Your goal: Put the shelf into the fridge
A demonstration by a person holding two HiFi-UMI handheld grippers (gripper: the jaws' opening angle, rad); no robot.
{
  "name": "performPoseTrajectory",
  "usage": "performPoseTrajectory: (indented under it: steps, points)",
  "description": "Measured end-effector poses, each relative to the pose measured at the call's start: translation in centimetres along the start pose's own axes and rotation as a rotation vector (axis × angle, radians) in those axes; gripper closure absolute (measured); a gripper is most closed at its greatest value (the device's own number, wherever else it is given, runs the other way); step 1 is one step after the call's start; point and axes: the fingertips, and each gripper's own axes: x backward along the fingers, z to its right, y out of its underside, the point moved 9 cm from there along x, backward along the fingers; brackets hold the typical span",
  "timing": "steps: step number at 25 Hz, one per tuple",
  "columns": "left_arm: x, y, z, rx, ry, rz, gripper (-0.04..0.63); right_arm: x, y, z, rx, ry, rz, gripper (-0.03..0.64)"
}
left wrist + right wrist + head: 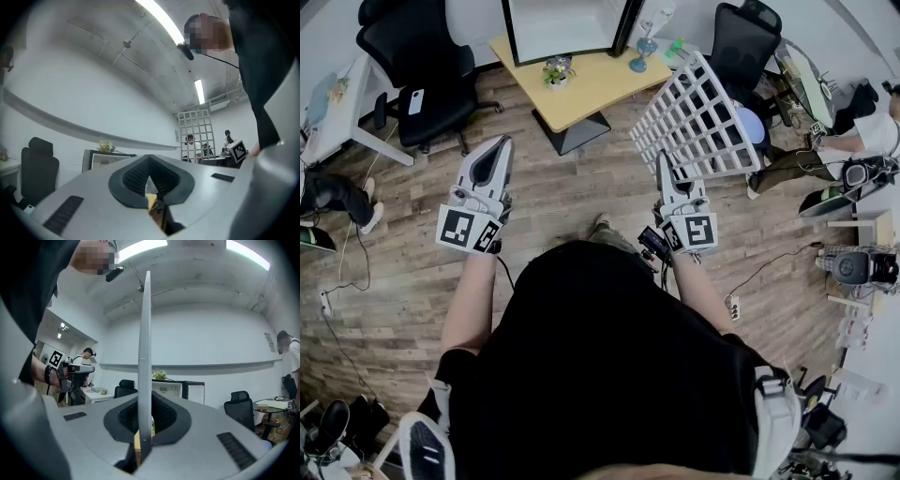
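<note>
Right gripper point(664, 161) grips the shelf point(698, 112) by its near edge, up in the air. Its own view shows only a thin edge-on strip. From above it is a white square-celled wire grid. Left gripper point(499, 142) is closed and empty.

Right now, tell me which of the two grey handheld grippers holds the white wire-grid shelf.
The right gripper: its jaws clamp the white wire-grid shelf by its edge. The left gripper is shut on nothing.

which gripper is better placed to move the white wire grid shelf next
Right. The right gripper is shut on the white wire grid shelf, whose edge stands upright between its jaws in the right gripper view. The left gripper is shut on nothing and is apart from the shelf.
</note>
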Motion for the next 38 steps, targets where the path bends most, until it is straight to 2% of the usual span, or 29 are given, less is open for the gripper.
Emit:
performPoseTrajectory:
  steps: [25, 32, 38]
  points:
    - [1.0, -0.1, -1.7, 0.024, -0.01, 0.013, 0.577, -0.9, -0.9, -1.9, -0.046, 0.009, 0.015, 0.586]
    - [1.9, -0.2, -2.0, 0.019, -0.012, 0.023, 0.577, -1.1, -0.8, -3.4, -0.034, -0.011, 0.025, 0.586]
    - [1.1, -0.4, -1.9, 0.005, -0.01, 0.025, 0.577, -1.6, -0.7, -3.0, -0.038, -0.027, 0.035, 0.586]
